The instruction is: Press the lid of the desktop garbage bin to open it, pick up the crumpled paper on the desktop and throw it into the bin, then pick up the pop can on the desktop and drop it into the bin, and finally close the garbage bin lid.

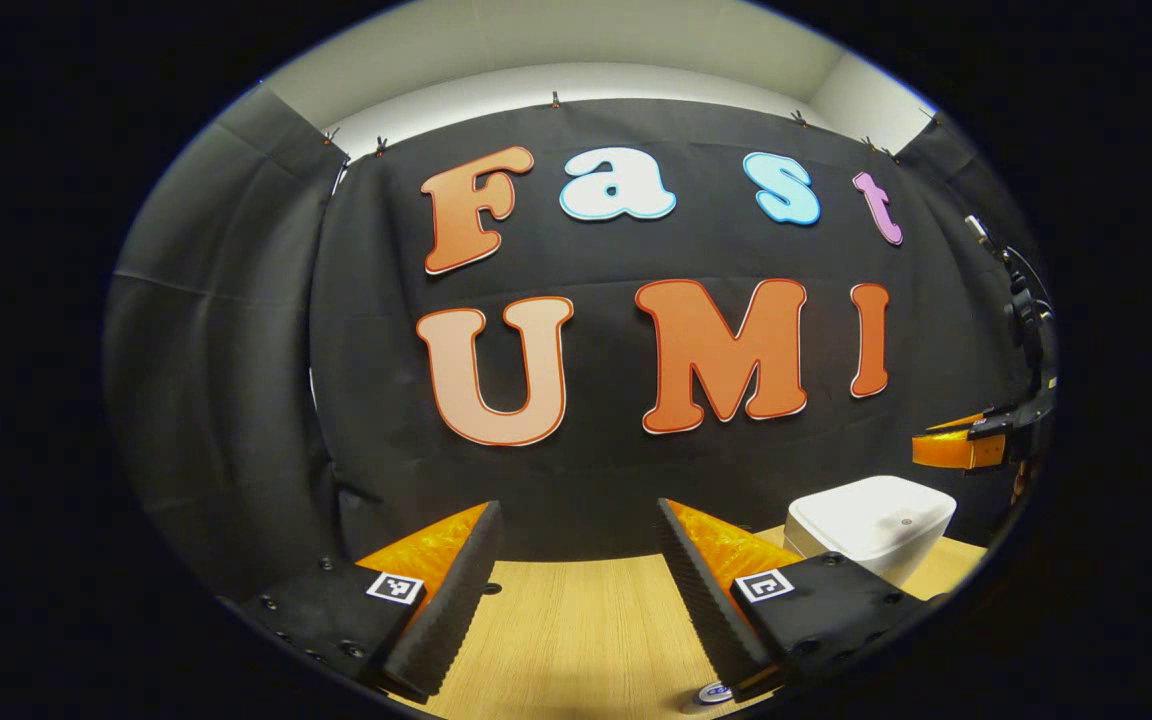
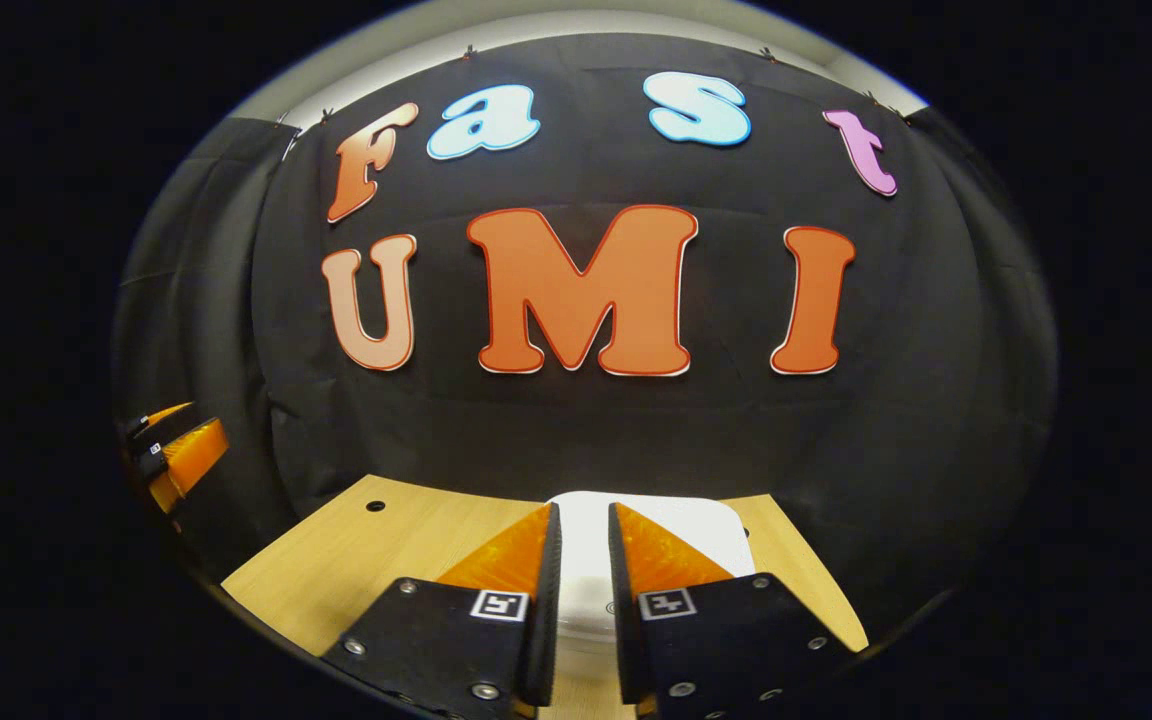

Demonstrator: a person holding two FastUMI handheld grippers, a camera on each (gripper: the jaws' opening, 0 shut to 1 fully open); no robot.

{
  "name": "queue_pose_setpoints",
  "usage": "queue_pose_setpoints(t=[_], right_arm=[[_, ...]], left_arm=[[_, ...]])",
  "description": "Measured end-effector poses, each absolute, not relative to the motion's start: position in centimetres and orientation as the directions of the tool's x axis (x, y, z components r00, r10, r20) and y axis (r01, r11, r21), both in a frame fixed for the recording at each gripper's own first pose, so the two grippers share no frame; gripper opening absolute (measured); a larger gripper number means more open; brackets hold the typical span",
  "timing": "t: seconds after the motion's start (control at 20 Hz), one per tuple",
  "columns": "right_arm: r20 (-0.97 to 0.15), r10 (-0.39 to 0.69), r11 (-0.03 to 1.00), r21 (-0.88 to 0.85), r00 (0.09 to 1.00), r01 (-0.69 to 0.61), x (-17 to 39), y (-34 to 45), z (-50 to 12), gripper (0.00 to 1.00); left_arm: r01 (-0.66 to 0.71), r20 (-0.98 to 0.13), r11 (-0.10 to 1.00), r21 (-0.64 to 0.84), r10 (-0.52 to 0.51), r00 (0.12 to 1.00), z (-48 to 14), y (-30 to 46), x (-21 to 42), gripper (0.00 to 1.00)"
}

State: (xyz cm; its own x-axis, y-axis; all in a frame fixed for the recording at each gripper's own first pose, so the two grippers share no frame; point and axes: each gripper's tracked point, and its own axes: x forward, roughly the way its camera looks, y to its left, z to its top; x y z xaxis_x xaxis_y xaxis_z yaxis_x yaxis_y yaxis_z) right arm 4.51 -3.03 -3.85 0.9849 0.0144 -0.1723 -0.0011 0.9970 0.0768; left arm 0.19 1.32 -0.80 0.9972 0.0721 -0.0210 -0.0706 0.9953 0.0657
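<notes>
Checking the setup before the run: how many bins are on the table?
1: a white bin with its lid down, at the table's far right, just ahead of the right claw.

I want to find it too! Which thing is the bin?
Look at the wooden table in front of the black cloth wall. Near its back edge sits the bin, a low white box with rounded corners and its lid shut flat, the one white thing there.

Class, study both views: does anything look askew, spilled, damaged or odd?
Nothing stands out. The white bin sits upright on the wooden table, lid shut, with the right tongs nearly closed in front of it.
</notes>
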Motion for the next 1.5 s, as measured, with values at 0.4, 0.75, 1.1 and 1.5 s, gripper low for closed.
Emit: queue_pose_setpoints(t=[0.4,0.75,1.1,1.5], right_arm=[[-0.247,0.025,0.993,0.120,0.969,0.005,5.4,-3.4,-7.0,0.01],[-0.333,-0.007,0.996,0.079,0.943,0.035,5.9,-4.4,-11.4,0.01],[-0.367,-0.018,0.999,0.040,0.930,0.035,5.8,-4.1,-13.3,0.01],[-0.392,-0.045,0.995,0.068,0.919,0.078,5.0,-3.7,-13.6,0.01]], left_arm=[[-0.084,-0.043,0.993,0.080,0.088,0.995,-1.5,1.8,0.4,1.00],[-0.098,-0.075,0.991,0.095,0.106,0.992,-3.0,2.0,0.1,0.99],[-0.103,-0.103,0.991,0.089,0.112,0.988,-3.9,2.3,0.3,0.99],[-0.102,-0.083,0.992,0.074,0.108,0.991,-3.7,2.6,-0.5,0.99]])
